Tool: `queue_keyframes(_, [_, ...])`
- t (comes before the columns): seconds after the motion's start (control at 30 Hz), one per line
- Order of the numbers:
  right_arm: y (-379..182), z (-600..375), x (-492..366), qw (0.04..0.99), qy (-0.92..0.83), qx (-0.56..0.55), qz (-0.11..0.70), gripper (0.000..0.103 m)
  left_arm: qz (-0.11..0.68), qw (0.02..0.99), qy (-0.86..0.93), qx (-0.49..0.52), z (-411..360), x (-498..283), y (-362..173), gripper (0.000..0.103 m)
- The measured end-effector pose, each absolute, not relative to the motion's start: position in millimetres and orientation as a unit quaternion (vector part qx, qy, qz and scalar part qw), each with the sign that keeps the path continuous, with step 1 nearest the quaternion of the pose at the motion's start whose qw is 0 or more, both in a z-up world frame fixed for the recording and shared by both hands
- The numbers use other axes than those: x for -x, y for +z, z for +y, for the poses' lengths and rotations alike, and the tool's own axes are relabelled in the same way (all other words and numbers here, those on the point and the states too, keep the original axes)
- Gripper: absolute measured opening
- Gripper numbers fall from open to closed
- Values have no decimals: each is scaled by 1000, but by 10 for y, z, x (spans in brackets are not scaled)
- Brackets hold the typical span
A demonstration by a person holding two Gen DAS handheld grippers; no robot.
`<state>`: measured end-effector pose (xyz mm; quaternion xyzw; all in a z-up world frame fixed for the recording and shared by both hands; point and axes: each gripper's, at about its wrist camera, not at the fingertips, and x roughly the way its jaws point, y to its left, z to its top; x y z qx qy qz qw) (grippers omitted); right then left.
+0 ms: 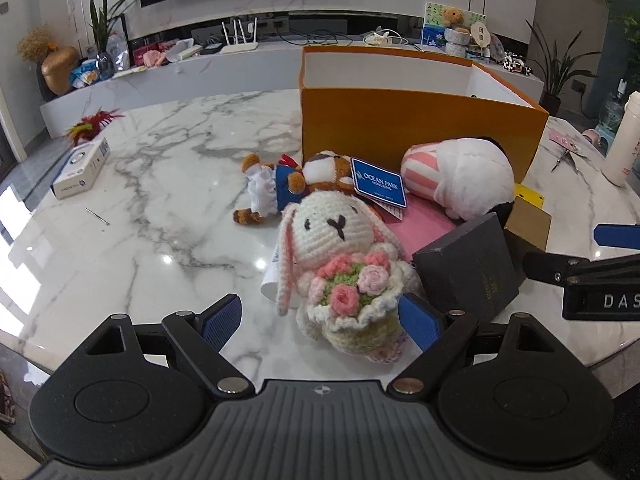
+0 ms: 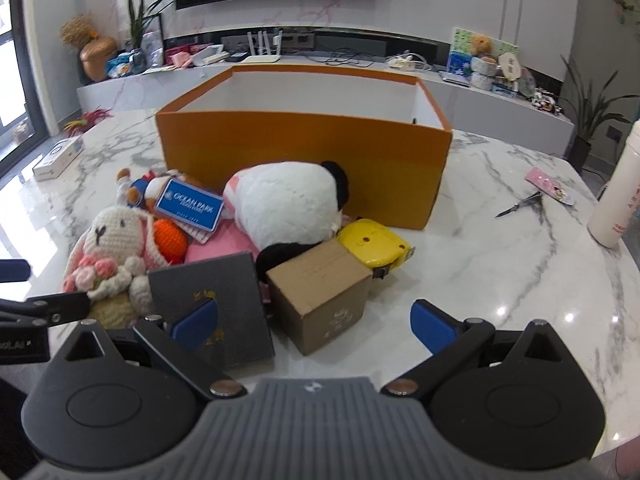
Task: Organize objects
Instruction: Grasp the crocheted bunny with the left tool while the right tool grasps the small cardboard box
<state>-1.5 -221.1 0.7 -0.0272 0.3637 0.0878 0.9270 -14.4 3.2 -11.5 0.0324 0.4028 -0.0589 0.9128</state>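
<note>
A crocheted white rabbit (image 1: 340,232) holding a flower bouquet stands on the marble table (image 1: 160,184), between the open fingers of my left gripper (image 1: 322,320). It also shows in the right wrist view (image 2: 116,236). Behind it lie a small tiger doll (image 1: 288,184) with a blue tag, a white and pink plush (image 1: 464,176) and an open orange box (image 1: 400,124). My right gripper (image 2: 316,322) is open, with a dark grey box (image 2: 216,292) at its left finger and a brown cardboard box (image 2: 320,296) between the fingers. A yellow tape measure (image 2: 372,244) lies behind.
A white carton (image 1: 80,168) and a thin metal pin (image 1: 96,216) lie at the table's left. Scissors (image 2: 520,204), a pink packet (image 2: 552,186) and a white bottle (image 2: 618,192) stand at the right. A cluttered TV shelf runs behind.
</note>
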Motion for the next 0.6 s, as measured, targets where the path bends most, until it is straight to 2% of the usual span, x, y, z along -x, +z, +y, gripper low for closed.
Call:
queue_keyframes(0.4, [-13, -2299, 9, 925, 98, 17, 367, 102, 396, 915, -74, 24, 53, -38, -201, 101])
queue_keyframes(0.6, [-57, -2362, -32, 925, 85, 14, 370, 102, 422, 904, -64, 34, 49, -177, -359, 101])
